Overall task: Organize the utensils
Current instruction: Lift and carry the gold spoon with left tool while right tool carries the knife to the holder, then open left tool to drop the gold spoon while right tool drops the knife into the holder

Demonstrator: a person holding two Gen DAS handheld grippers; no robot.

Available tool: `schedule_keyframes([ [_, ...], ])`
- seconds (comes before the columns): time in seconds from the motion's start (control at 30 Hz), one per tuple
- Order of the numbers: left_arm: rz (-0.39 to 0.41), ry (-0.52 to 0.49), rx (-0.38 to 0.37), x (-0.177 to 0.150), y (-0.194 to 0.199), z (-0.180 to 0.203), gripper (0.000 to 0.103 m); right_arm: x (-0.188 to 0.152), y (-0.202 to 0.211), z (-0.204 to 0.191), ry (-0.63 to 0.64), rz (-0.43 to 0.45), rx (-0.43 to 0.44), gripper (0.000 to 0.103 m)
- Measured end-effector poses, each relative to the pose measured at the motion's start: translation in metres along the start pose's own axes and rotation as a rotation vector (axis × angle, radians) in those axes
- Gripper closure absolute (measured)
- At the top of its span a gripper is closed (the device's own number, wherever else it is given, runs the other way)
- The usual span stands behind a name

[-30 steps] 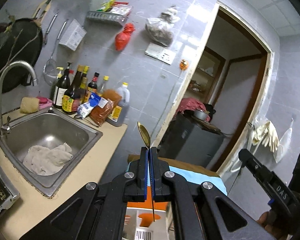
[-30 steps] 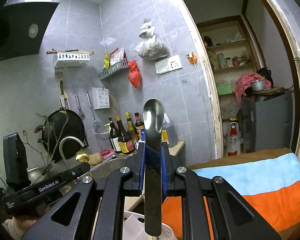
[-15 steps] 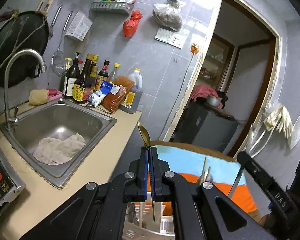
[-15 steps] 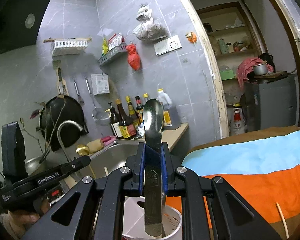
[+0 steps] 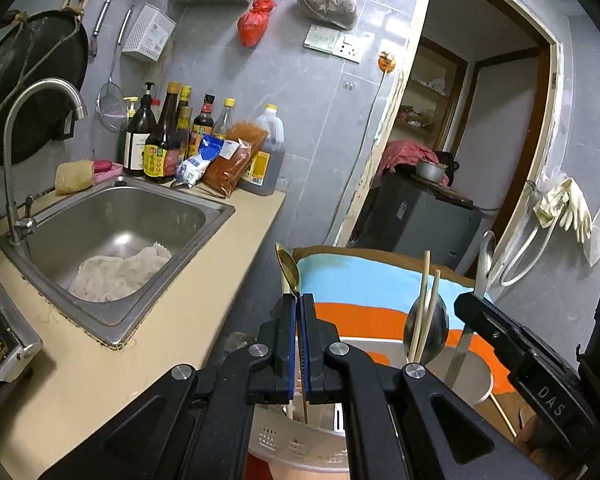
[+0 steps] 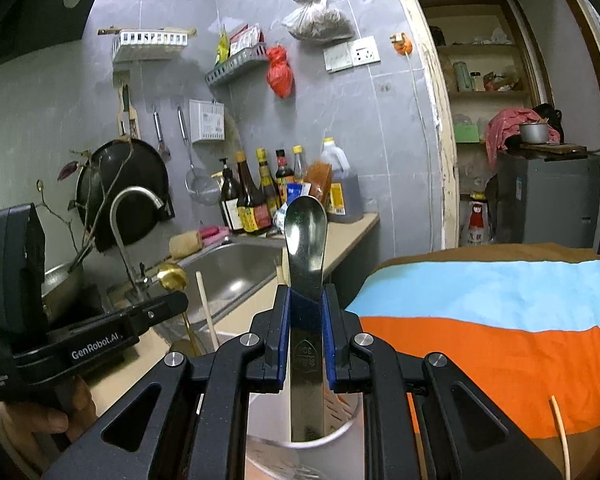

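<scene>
Pinched edge-on between the pressed-together left gripper (image 5: 299, 344) jaws: thin gold spoon (image 5: 287, 269), bowl up at frame centre, handle tip down in the white utensil holder (image 5: 300, 446) at bottom. Clamped flat in the right gripper (image 6: 307, 344): broad steel spoon (image 6: 305, 236), stamped handle, bowl up, end inside the holder. Both grippers angled slightly downward.

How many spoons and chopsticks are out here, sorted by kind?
Gold spoon: 1, in the left gripper
Steel spoons: 2, the held steel spoon in the right gripper, another steel spoon in the holder
Chopsticks: 3, an upright pair, a loose chopstick on the striped cloth
Total: 6
</scene>
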State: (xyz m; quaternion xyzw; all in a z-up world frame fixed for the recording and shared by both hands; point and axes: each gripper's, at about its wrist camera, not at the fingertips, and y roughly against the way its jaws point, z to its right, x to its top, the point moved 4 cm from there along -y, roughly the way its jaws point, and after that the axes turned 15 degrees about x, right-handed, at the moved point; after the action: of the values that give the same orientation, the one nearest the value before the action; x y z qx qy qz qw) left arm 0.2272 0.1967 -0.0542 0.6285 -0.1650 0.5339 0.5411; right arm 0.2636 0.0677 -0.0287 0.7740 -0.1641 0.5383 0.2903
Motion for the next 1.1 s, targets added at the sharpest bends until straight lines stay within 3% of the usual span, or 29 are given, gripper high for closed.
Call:
schedule_keyframes([
  [0.47,-0.078,0.005,-0.025,-0.012,-0.004,-0.002,0.1,-0.008,-0.002,0.006,-0.033,-0.033,0.0,0.09],
  [1.1,-0.093,0.005,-0.036,-0.009,-0.002,0.001,0.097,-0.01,0.008,0.018,-0.066,-0.028,-0.036,0.089],
])
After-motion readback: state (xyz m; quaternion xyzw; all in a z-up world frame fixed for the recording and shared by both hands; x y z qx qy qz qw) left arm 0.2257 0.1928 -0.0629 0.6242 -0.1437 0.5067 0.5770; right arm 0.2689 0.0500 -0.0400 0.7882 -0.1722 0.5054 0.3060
